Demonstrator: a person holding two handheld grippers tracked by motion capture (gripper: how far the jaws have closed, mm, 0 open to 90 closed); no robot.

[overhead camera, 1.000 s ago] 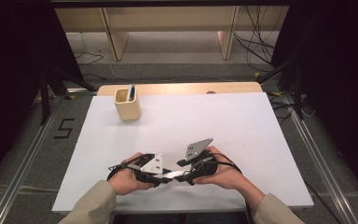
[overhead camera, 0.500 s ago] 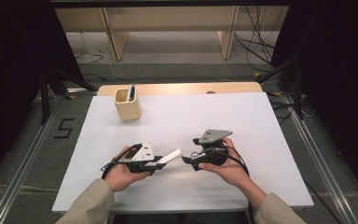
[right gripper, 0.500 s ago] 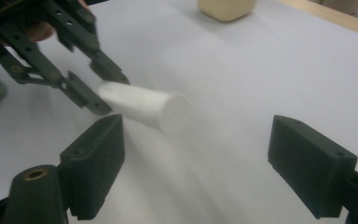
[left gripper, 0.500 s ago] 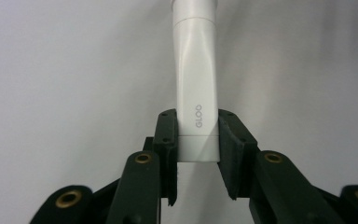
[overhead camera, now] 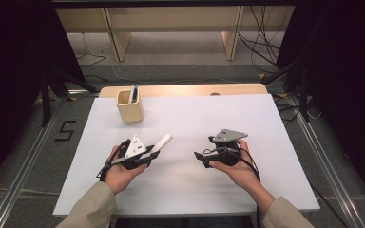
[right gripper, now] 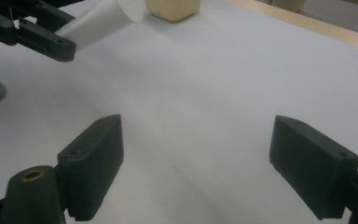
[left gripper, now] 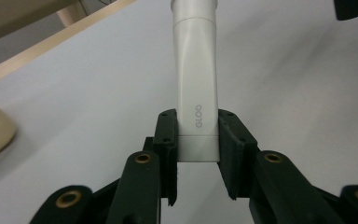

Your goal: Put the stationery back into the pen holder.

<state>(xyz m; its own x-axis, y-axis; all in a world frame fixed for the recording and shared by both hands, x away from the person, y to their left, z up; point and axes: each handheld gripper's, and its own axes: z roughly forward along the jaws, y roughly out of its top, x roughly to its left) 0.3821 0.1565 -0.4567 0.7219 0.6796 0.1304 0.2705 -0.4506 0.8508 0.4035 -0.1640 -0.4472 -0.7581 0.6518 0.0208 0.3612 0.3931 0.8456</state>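
Note:
A white glue stick (left gripper: 196, 70) marked GLOO is clamped by its base between the jaws of my left gripper (left gripper: 196, 135). In the high view that left gripper (overhead camera: 152, 151) hovers over the front left of the white table, and the glue stick (overhead camera: 162, 142) points up and to the right. My right gripper (overhead camera: 200, 159) is a hand's width to its right, facing it. Its jaws have just been opening and stand wide with nothing between them. In the right gripper view, the right gripper (right gripper: 205, 140) looks over bare table toward the left gripper (right gripper: 42, 37) and the glue stick (right gripper: 102, 23).
A beige cup (overhead camera: 129, 109) with a pen (overhead camera: 133, 93) in it stands at the back left of the white table top (overhead camera: 247, 123). A wooden strip (overhead camera: 185, 90) runs along the table's far edge. Shelving and cables lie on the floor beyond.
The two grippers were close together over the glue stick and have drawn apart. The right one moved right with its jaws opening. The glue stick stayed in the left gripper.

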